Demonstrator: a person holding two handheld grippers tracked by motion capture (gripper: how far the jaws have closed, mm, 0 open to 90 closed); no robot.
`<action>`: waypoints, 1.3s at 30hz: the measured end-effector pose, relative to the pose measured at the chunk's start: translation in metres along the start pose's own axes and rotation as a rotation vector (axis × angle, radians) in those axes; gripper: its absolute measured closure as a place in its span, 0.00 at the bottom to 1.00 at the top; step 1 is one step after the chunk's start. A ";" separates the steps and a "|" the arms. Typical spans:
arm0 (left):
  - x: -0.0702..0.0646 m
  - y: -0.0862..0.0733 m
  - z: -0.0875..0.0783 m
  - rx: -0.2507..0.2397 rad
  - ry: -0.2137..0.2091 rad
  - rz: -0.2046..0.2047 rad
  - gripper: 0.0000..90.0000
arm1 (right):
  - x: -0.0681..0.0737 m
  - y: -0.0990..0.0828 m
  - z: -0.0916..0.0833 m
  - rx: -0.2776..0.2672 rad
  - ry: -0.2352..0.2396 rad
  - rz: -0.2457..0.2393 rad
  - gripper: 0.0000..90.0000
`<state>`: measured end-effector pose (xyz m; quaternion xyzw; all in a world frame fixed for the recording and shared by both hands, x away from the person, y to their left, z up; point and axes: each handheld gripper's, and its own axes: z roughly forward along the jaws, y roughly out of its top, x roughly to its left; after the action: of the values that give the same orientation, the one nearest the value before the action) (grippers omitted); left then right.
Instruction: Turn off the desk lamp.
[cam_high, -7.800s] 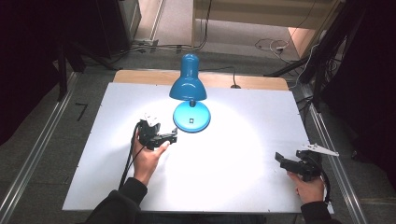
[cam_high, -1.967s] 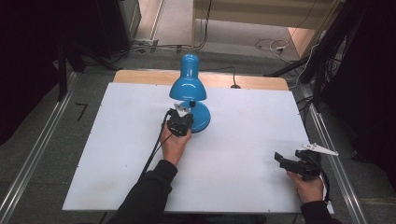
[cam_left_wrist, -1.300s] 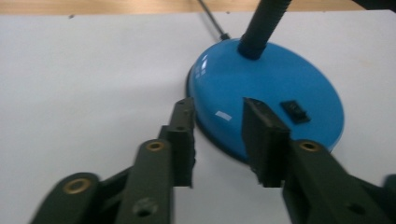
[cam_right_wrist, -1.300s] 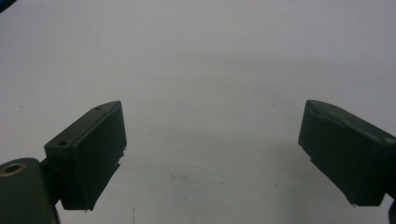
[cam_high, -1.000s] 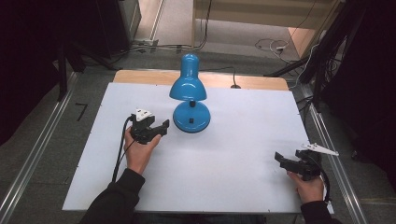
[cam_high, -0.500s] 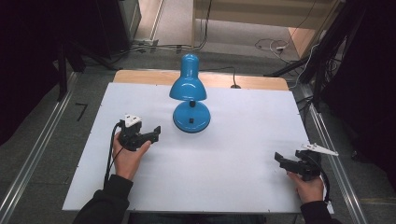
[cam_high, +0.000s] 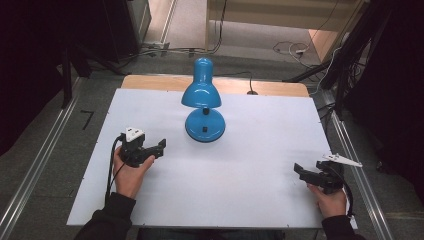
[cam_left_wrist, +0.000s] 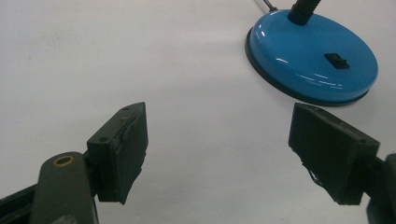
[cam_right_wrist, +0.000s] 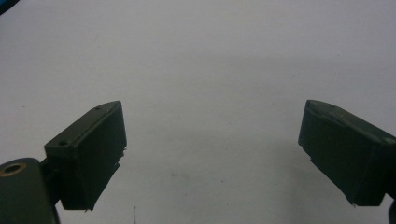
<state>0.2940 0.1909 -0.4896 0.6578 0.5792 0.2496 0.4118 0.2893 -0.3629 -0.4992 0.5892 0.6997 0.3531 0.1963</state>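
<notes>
My left gripper (cam_high: 161, 145), jaws apart and empty, points at two o'clock toward the blue lamp (cam_high: 202, 104), while my right gripper (cam_high: 299, 170), likewise apart, idles aside.
</notes>
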 end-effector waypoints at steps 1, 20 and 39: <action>0.000 -0.001 -0.001 0.001 0.003 0.001 0.23 | 0.000 0.000 0.000 0.000 0.000 0.000 0.07; 0.011 -0.008 -0.019 0.003 0.015 -0.021 0.22 | 0.000 0.000 0.000 0.003 -0.003 -0.001 0.07; 0.016 -0.020 -0.032 0.030 0.037 -0.019 0.21 | 0.000 0.000 0.000 0.000 -0.003 -0.002 0.07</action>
<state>0.2604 0.2141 -0.4913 0.6535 0.5967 0.2493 0.3935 0.2888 -0.3629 -0.4993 0.5889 0.7002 0.3520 0.1975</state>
